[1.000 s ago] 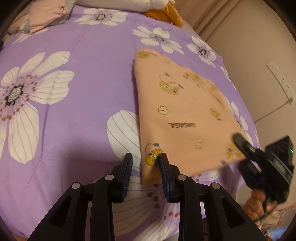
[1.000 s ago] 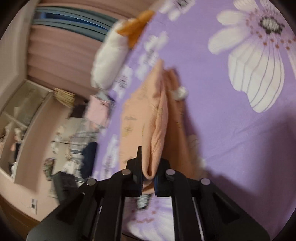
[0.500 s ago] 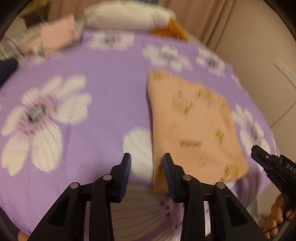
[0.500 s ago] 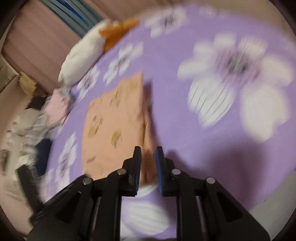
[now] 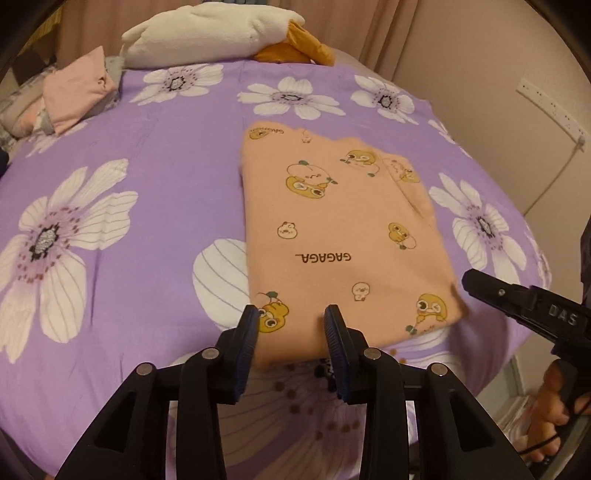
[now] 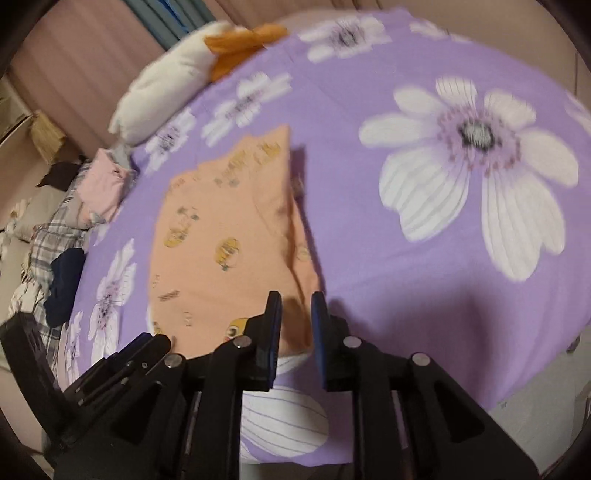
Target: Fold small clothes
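Note:
A small peach garment (image 5: 343,236) with cartoon prints and the word GAGAGA lies folded flat on the purple flowered bedspread (image 5: 147,206). My left gripper (image 5: 291,321) is open and empty, just above the garment's near edge. My right gripper (image 6: 295,306) is open and empty, hovering over the garment's near right corner (image 6: 229,240). The right gripper also shows at the right edge of the left wrist view (image 5: 524,299), beside the garment.
A white and orange plush pillow (image 5: 221,33) lies at the head of the bed. A folded pink garment (image 5: 77,92) sits at the far left on a pile of plaid and dark clothes (image 6: 59,251). The wall with a power strip (image 5: 550,107) is on the right.
My right gripper has let go of the garment's edge, which now lies flat, and it has opened and pulled back. My left gripper has drawn back and risen slightly.

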Demonstrator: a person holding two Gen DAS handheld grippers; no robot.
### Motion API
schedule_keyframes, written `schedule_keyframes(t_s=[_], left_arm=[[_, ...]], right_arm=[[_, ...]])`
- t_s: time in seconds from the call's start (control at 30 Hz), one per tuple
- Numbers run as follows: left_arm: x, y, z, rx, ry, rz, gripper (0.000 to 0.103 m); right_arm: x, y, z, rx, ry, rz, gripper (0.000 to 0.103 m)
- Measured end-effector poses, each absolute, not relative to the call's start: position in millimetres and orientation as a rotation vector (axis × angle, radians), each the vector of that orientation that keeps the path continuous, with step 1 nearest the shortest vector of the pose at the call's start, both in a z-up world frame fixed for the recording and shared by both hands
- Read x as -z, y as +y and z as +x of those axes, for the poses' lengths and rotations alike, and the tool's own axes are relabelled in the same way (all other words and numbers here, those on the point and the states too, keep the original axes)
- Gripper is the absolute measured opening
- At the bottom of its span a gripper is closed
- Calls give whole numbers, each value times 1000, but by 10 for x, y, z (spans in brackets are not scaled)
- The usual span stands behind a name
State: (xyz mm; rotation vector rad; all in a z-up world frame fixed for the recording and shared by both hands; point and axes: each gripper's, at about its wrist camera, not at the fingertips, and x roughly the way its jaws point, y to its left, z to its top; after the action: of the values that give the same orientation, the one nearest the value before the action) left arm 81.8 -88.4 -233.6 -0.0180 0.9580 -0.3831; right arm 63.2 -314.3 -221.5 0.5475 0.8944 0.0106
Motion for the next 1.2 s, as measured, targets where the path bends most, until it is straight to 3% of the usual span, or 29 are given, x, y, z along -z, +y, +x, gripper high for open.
schedule_keyframes(t_s=[0.2, 0.4, 0.6, 0.8, 0.9, 1.07, 1.1, 1.13, 1.17, 1.2], left_arm=[[2503, -1029, 872, 322, 969, 40, 35], [2505, -960, 910, 344, 991, 0, 35], [2510, -1000, 923, 352, 982, 26, 35], [2526, -1032, 945, 352, 949, 46, 35], [2533, -1014, 955, 352, 935, 38, 37], [2440, -823, 1053, 393, 986, -64, 38], [2394, -727, 1092, 396, 1005, -113, 38], [2354, -635, 1116, 405, 1005, -167, 45], [2312, -514, 1149, 421, 988, -237, 51], [2269, -369, 1181, 440, 950, -326, 68]], right_arm=[[2504, -3090, 801, 45, 1016, 509, 19], [2321, -3228, 830, -34, 941, 575, 19], [2107, -3469, 1456, -154, 835, 667, 19], [2485, -3420, 2090, -87, 982, 587, 17], [2590, -3538, 2057, -62, 927, 682, 16], [2400, -3635, 1766, 95, 838, 639, 29], [2382, -3673, 1692, 50, 825, 685, 39], [2375, -3712, 1633, -7, 820, 730, 55], [2374, -3746, 1632, -59, 827, 758, 63], [2362, -3761, 1582, -133, 849, 774, 71]])
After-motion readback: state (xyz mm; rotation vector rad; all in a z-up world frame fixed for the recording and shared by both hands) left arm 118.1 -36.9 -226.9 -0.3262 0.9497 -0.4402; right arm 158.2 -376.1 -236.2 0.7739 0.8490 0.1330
